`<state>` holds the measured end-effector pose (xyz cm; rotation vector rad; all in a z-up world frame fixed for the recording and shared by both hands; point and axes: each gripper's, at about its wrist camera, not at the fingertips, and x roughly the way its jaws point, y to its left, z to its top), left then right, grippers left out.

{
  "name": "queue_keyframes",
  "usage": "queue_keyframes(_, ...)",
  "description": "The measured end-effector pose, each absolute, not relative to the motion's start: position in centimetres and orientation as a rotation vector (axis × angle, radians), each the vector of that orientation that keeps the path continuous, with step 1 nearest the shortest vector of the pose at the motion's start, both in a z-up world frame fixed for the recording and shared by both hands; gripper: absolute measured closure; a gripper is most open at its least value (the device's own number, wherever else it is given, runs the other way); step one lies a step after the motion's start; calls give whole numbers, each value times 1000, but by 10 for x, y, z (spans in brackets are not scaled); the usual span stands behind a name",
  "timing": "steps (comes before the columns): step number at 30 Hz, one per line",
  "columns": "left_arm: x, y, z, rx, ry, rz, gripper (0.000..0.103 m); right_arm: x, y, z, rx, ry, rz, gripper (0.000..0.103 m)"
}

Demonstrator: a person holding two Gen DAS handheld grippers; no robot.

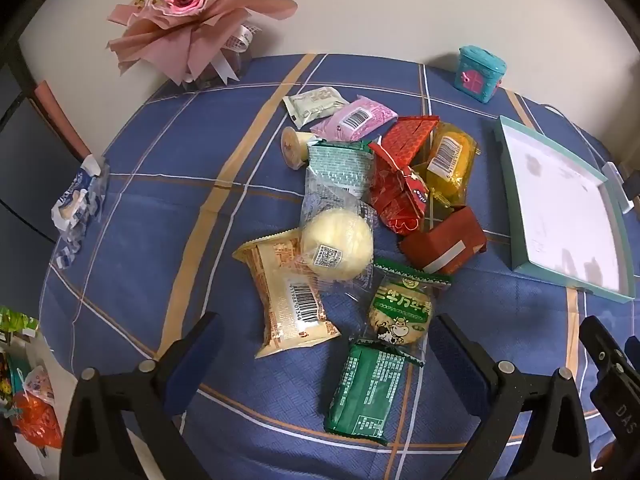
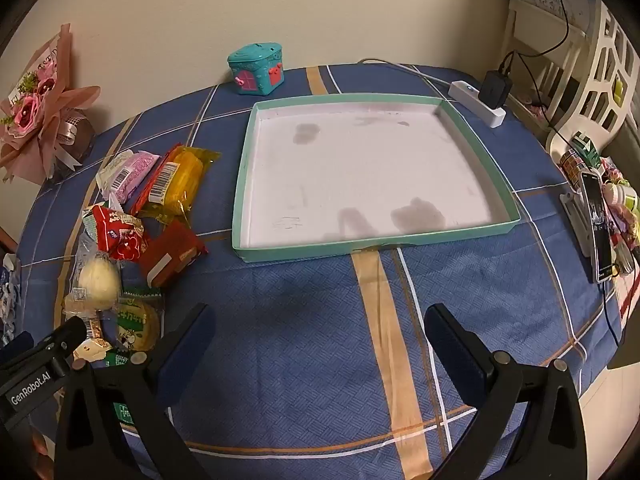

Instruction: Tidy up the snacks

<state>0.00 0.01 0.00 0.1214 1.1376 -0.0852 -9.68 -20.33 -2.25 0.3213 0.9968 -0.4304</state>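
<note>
Snack pile (image 1: 360, 216) lies loose on the blue plaid tablecloth (image 1: 160, 184), left of the teal tray (image 2: 360, 172). Left gripper (image 1: 328, 344) fingers spread wide, holding nothing, above dark green packet (image 1: 366, 392). Right gripper (image 2: 320, 332) likewise spread, unloaded, over cloth before the tray.

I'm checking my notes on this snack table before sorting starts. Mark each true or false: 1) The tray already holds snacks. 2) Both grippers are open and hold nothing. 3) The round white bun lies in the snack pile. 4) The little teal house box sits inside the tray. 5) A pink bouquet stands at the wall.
1) False: the tray holds no snacks; only stains show on its white floor.
2) True: the left gripper and right gripper are open, with nothing between the fingers.
3) True: the bun lies in the pile.
4) False: the house box stands on the tablecloth behind the tray.
5) True: the bouquet stands there.
</note>
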Motion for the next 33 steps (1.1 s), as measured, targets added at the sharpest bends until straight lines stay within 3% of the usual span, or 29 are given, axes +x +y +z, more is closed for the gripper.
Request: queue_keyframes(33, -2, 1, -8, 133, 1158, -76, 0, -98, -203, -25, 319, 1004, -432, 0)
